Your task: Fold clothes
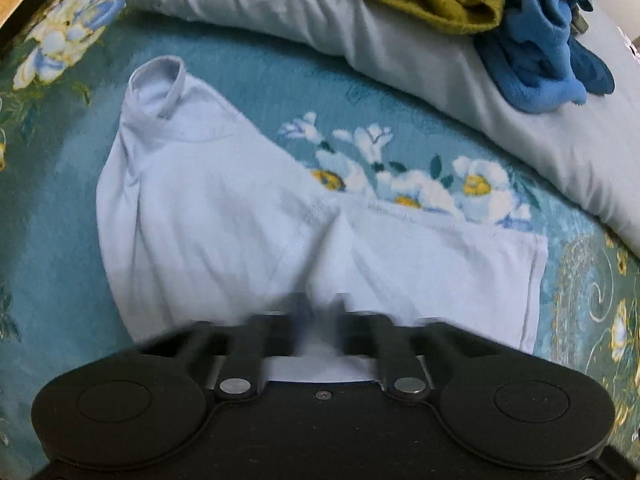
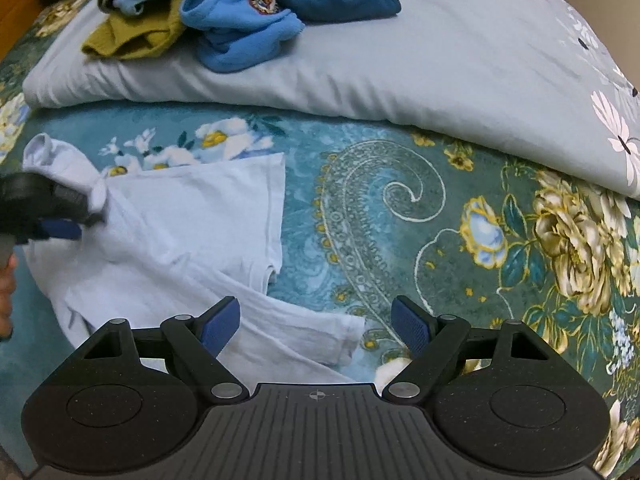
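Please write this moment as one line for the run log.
step: fold pale blue shirt | left gripper: shut on shirt | right gripper: open above sleeve | surface: floral blanket

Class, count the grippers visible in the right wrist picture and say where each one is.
2. The right gripper sits at the bottom centre, over the pale blue shirt; the left gripper is at the left edge, on the shirt.
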The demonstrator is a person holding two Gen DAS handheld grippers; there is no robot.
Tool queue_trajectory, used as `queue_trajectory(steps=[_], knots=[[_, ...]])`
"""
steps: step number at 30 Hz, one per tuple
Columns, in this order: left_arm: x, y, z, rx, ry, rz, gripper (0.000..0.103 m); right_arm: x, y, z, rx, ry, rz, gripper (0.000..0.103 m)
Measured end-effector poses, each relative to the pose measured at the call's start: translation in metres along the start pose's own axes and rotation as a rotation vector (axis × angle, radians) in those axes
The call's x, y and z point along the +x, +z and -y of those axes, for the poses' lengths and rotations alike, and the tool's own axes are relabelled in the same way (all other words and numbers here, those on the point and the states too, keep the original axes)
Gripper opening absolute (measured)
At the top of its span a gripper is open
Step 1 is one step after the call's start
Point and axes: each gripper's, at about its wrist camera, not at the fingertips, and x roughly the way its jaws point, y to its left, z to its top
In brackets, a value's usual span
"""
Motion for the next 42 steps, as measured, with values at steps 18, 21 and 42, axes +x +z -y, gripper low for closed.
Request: queue_trajectory(steps=[18, 21, 42], knots=[[-0.092, -0.084, -0.219, -0.388, 0.212, 0.031, 0.002, 0.001, 0.027, -0.088, -0.239, 0.117, 0.039, 0.082], [-0.095, -0.093, -0.237, -0.408, 0.259, 0.040, 0.002, 0.008, 0.038, -0.116, -0.326, 0.159, 0.044, 0.082], [-0.070, -0.112, -0.252, -0.411, 0.163, 0.082, 0.005, 0.140, 0.134, -0.271, -0.531, 0.305, -0.040, 0.050]])
